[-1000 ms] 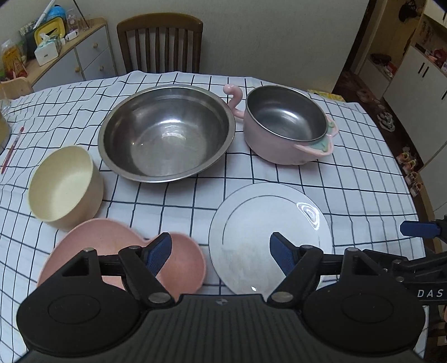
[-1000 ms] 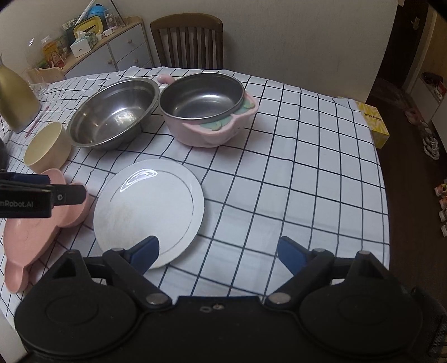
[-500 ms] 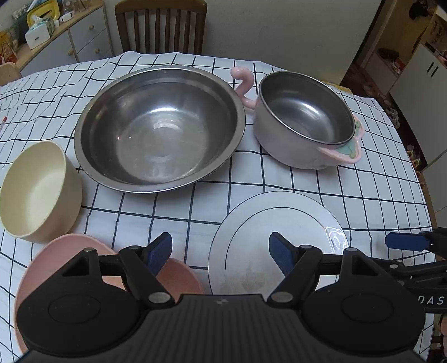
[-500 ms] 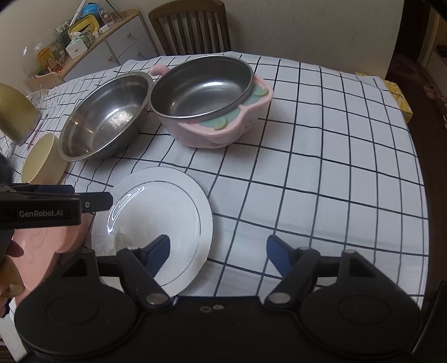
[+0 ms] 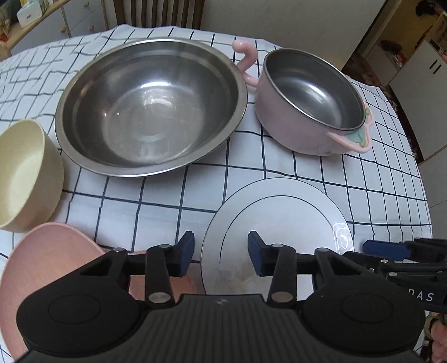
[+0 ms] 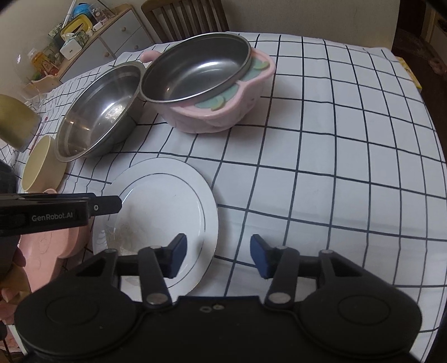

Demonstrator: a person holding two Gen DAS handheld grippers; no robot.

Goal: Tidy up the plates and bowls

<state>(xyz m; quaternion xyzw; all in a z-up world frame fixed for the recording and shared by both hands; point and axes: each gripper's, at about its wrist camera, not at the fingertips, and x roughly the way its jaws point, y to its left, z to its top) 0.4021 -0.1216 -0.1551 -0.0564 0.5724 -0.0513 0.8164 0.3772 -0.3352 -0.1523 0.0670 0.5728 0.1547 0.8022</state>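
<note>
A white plate lies flat on the checked cloth. My left gripper straddles its left rim and my right gripper straddles its right rim. The jaws of both are closing, with the rim between the pads but not pressed by them. Behind the plate stand a large steel bowl and a pink handled bowl with a steel liner. A cream bowl and a pink plate sit at the left.
A wooden chair stands behind the table and a cluttered cabinet beyond the left corner. An olive-gold vessel stands at the far left. The cloth to the right of the plate bears nothing. A hand holds the left gripper.
Both grippers have sunk toward the white plate, and their jaws have narrowed around its opposite rims. The dishes have not moved.
</note>
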